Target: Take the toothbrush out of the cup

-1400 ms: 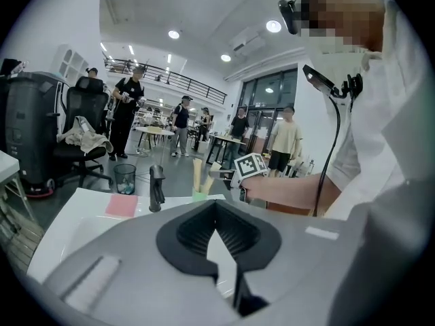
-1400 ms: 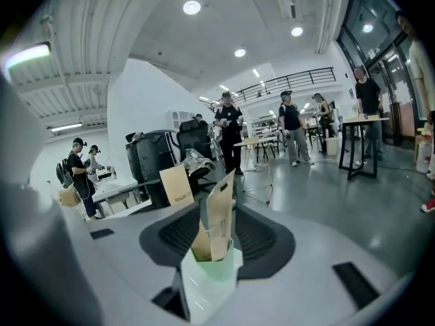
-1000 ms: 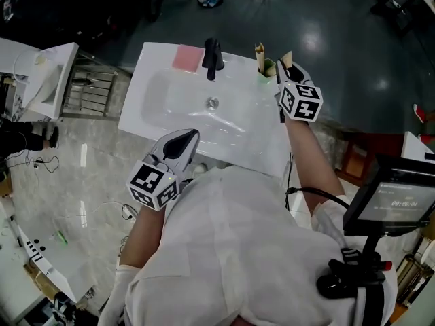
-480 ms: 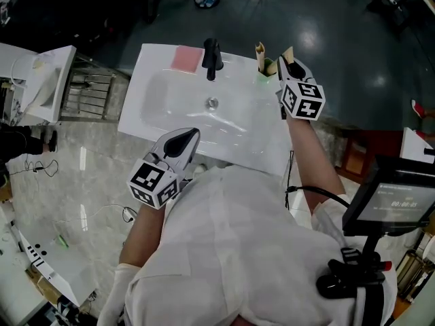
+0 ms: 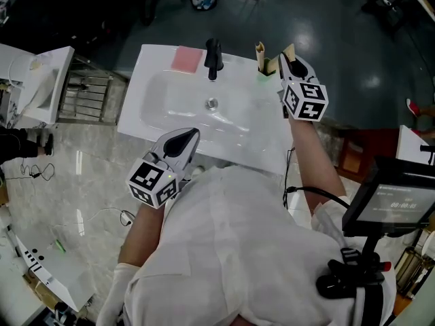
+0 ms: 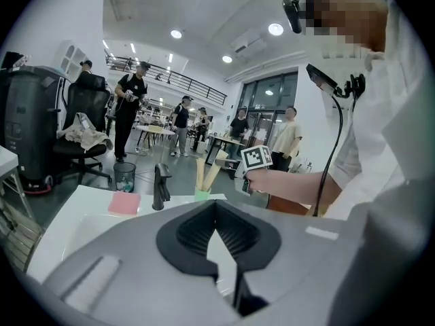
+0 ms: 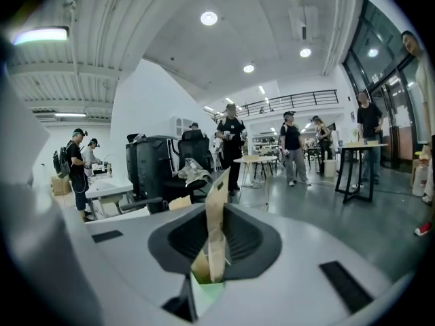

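Note:
A small green cup [image 5: 263, 75] stands at the back right corner of the white sink [image 5: 163, 104]. Two toothbrushes in brown paper sleeves stick up from it. My right gripper [image 5: 289, 62] is shut on the right-hand toothbrush [image 5: 288, 52]; in the right gripper view this toothbrush [image 7: 216, 223] stands upright between the pads, its lower end at the mouth of the cup [image 7: 206, 299]. The other toothbrush [image 5: 259, 55] leans left, untouched. My left gripper [image 5: 186, 140] is shut on nothing above the sink's front edge, far from the cup [image 6: 202, 195].
A black tap [image 5: 213, 58] rises at the back middle of the sink, with a pink pad [image 5: 187, 58] to its left and the drain [image 5: 213, 103] below it. People, chairs and tables stand in the room beyond.
My right gripper has risen a little with the toothbrush held in it. My left gripper has stayed where it was.

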Available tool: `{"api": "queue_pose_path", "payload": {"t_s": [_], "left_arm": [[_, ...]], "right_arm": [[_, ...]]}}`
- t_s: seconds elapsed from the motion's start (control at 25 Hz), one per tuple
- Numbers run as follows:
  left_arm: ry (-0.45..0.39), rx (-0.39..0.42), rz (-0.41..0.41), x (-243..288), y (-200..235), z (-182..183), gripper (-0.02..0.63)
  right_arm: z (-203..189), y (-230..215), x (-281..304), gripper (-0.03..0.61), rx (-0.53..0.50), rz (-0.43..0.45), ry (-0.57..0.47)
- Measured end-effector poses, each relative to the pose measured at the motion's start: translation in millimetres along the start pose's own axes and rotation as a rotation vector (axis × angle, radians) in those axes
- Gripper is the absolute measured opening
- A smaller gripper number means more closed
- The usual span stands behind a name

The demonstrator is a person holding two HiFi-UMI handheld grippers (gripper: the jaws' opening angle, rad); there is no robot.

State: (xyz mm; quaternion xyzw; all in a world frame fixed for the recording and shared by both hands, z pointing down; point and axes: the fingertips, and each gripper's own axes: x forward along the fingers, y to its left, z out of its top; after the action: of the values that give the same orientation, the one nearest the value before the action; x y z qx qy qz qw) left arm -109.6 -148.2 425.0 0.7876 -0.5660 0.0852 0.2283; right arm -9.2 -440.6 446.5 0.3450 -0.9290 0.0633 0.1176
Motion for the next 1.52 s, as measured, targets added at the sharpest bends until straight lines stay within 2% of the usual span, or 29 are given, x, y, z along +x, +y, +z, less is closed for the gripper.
{"api": "queue_pose_path", "payload": {"t_s": [0.32, 0.84, 1.52], "left_arm": [[-0.029, 0.012, -0.021, -20.4, -1.4, -8.5, 0.006], [-0.047, 0.035, -0.094, -29.4, 4.7, 3.8, 0.006], [-0.069, 0.047, -0.297, -79.0, -13.0, -1.9, 0.006]], "right_arm": [[21.5, 15.0, -24.5, 0.051, -0.034, -0.017, -0.049], [71.1, 24.5, -62.5, 0.051, -0.037, -0.044, -0.121], [33.2, 93.2, -156.8, 0.051, -0.026, -0.144, -0.041]]}}
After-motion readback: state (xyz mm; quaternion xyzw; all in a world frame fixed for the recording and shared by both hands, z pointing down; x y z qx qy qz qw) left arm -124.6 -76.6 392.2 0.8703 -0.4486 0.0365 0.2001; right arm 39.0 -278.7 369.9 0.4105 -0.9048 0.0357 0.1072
